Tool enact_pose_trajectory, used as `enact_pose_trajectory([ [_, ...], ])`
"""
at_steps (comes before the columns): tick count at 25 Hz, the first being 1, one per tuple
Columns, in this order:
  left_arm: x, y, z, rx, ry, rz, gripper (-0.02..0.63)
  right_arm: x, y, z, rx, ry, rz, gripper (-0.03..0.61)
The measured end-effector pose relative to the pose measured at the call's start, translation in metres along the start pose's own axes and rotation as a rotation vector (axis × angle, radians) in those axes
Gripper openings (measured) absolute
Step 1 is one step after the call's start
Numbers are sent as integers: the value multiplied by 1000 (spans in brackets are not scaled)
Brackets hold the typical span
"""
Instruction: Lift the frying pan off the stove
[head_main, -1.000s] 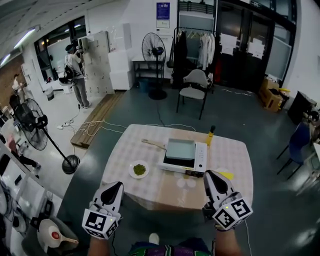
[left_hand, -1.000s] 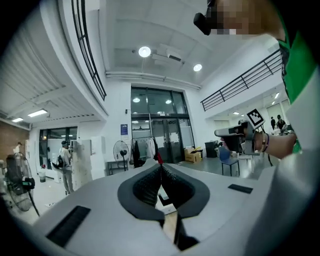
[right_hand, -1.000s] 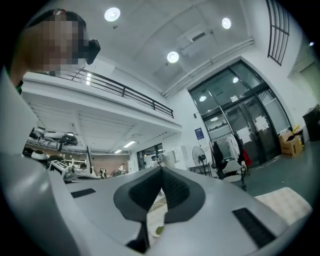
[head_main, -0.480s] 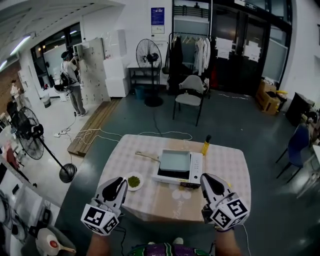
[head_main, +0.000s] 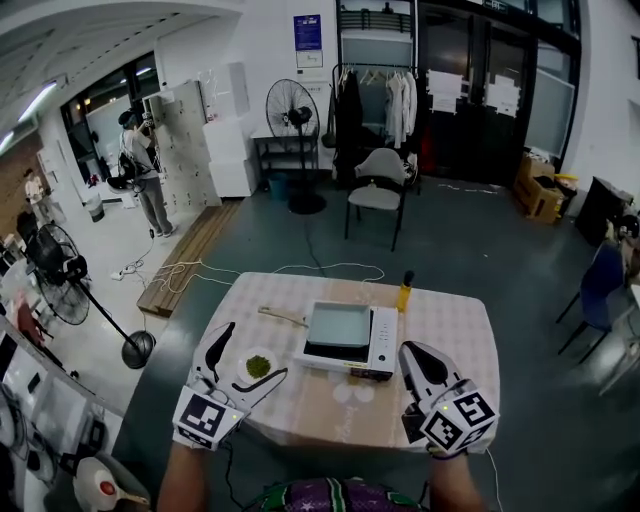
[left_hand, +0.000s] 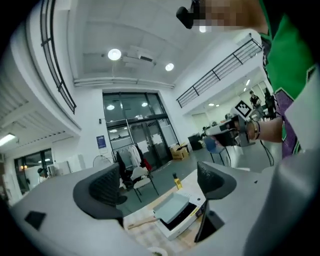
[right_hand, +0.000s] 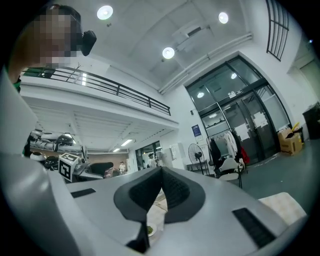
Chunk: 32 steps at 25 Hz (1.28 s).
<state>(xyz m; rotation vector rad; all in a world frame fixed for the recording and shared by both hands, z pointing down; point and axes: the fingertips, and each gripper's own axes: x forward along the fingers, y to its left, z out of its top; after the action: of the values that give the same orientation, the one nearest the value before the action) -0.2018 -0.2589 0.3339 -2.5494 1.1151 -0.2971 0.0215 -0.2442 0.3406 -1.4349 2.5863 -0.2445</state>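
Observation:
A square grey frying pan (head_main: 338, 324) with a wooden handle (head_main: 283, 316) pointing left sits on a white portable stove (head_main: 380, 345) on the checked table (head_main: 450, 330). My left gripper (head_main: 250, 352) is short of the table's near left edge. Its jaws are opening wide with nothing between them. In the left gripper view the left gripper (left_hand: 160, 185) frames the pan (left_hand: 172, 207) and stove (left_hand: 184, 220) far ahead. My right gripper (head_main: 410, 352) hovers at the near right edge, well short of the stove. The right gripper (right_hand: 161, 187) is shut and empty.
A white plate of greens (head_main: 258, 365) lies left of the stove, and a yellow bottle (head_main: 404, 292) stands behind it. Beyond the table are a chair (head_main: 382, 180), a standing fan (head_main: 290, 105), a clothes rack and a person (head_main: 140, 150) at far left.
The left gripper's jaws have gone from shut to wide open. The view has shifted, and both grippers now sit a little nearer the table's edge.

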Motion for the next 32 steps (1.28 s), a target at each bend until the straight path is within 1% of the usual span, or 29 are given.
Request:
enact_pose_trajectory([
  [3,14,0,-23,129,159,-13,483,-3,-8,-2,5,-11,18,8],
  [5,27,1,-35,194,227,-46,483,-1,-19,-4,7,-24,4,8],
  [8,49,-2,-59,227,304,-133,483,2,-39,-10,38,-26,-32,8],
  [10,61,-3,-78,250,348,-199,482,7,-48,-13,39,-19,-49,8],
  [13,83,2,-108,275,380,-301,482,19,-60,-20,24,-3,-93,8],
  [16,105,8,-141,276,393,-397,482,37,-69,-36,12,34,-130,8],
  [19,129,23,-171,264,398,-455,482,59,-75,-48,-9,59,-161,8],
  [21,143,31,-193,265,420,-495,482,72,-77,-55,-22,73,-184,8],
  [22,148,33,-206,280,443,-525,482,78,-76,-60,-30,84,-194,8],
  [24,154,33,-232,338,492,-600,482,89,-72,-68,-53,107,-209,8],
  [26,165,35,-257,390,519,-660,482,103,-71,-77,-69,125,-227,8],
  [27,172,37,-269,399,526,-681,482,110,-71,-83,-69,132,-237,8],
  [29,188,40,-293,374,532,-721,482,121,-72,-95,-64,142,-258,8],
  [32,209,37,-324,268,550,-800,482,132,-74,-112,-67,162,-284,8],
])
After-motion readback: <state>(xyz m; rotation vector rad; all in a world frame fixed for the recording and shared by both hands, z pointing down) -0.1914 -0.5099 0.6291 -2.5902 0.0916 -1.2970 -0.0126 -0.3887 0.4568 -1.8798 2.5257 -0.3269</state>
